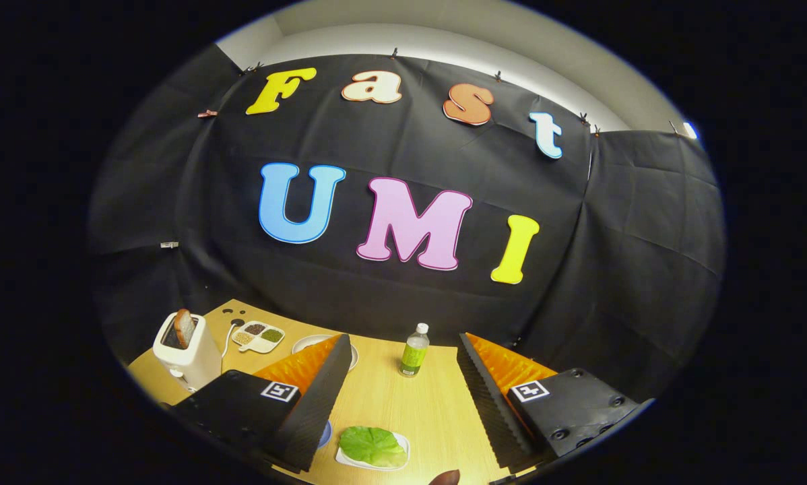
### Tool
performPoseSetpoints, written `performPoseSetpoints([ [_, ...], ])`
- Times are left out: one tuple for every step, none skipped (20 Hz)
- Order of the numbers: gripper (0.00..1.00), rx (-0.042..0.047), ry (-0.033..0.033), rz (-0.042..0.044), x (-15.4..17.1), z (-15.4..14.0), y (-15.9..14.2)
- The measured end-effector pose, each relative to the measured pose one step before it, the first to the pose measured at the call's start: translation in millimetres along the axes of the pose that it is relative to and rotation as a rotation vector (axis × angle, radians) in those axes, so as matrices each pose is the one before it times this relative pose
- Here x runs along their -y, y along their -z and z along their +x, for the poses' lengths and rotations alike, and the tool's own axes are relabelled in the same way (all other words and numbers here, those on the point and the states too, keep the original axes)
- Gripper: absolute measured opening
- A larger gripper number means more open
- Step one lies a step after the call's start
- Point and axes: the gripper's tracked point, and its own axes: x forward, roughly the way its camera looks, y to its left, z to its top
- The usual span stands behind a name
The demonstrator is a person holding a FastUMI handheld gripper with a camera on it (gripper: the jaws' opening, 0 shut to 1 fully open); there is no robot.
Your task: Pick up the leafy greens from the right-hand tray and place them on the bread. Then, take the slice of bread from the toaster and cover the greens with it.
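The gripper [403, 404] is held above the wooden table [430, 404] with its 2 fingers spread wide and nothing between them. The leafy greens [371, 444] lie low between the fingers, nearer the left one, on a small white tray [403, 446] that sits close under the gripper. The leaf's long side seems to run roughly across the line of the fingers. To reach it the gripper would likely have to tip down and draw back a little, since the leaf sits below the fingertips, not ahead of them. Beyond the fingers a green bottle [414, 350] stands upright. Farther left, the white toaster [186, 350] holds 1 slice of bread [184, 327] standing up in its slot, well apart from the greens.
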Motion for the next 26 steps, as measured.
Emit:
performPoseSetpoints([
  [0.98, 0.00336, -0.00394, -0.00043, -2.28, 0.18, -1.23],
  [0.98, 0.00372, -0.00350, -0.00324, -2.30, 0.07, -1.43],
  [0.98, 0.00277, -0.00114, -0.00442, -1.69, 0.01, -0.85],
  [0.98, 0.00228, -0.00141, -0.00368, -1.18, -0.30, 0.22],
  [0.98, -0.00308, -0.00462, -0.00296, -2.06, 0.39, 0.63],
  [0.98, -0.00238, -0.00455, -0.00152, -2.26, -0.11, 0.36],
  [0.98, -0.00113, -0.00178, -0.00150, -0.63, 0.44, -0.35],
  [0.98, 0.00121, -0.00078, -0.00087, 0.17, 0.50, -0.46],
  [0.98, 0.00093, 0.00009, 0.00059, 0.57, 0.38, -1.44],
  [0.98, 0.00201, 0.00090, 0.00232, -0.12, 0.06, -1.57],
  [0.98, 0.00160, 0.00021, 0.00338, 0.35, 0.40, -0.75],
  [0.98, 0.00012, 0.00023, 0.00240, -0.62, 0.19, 0.07],
  [0.98, 0.00036, -0.00161, -0.00017, -0.65, 0.02, -0.10],
  [0.98, -0.00164, -0.00160, -0.00215, -0.70, -0.23, 0.92],
  [0.98, -0.00208, -0.00283, -0.00260, -1.00, -0.71, 0.46],
  [0.98, 0.00021, -0.00139, -0.00129, -0.29, 0.52, -0.01],
  [0.98, 0.00165, -0.00149, -0.00031, -0.30, -0.11, -1.38],
  [0.98, 0.00170, -0.00131, 0.00025, -0.82, -1.31, -0.09],
  [0.98, 0.00170, -0.00155, -0.00039, -0.21, -0.69, -0.29],
  [0.98, -0.00064, 0.00037, -0.00096, 0.18, 0.15, 0.48],
  [0.98, -0.00071, -0.00113, -0.00059, 0.44, -0.66, 0.06],
  [0.98, -0.00034, -0.00092, 0.00027, -0.13, -0.03, 1.35],
  [0.98, -0.00105, 0.00012, 0.00077, 0.52, -0.29, 0.08],
  [0.98, -0.00130, -0.00115, 0.00099, 0.20, -0.40, 0.97],
  [0.98, -0.00262, -0.00048, 0.00107, -0.17, -0.32, 0.68],
  [0.98, -0.00206, -0.00018, 0.00152, 0.67, -0.33, 1.20],
])
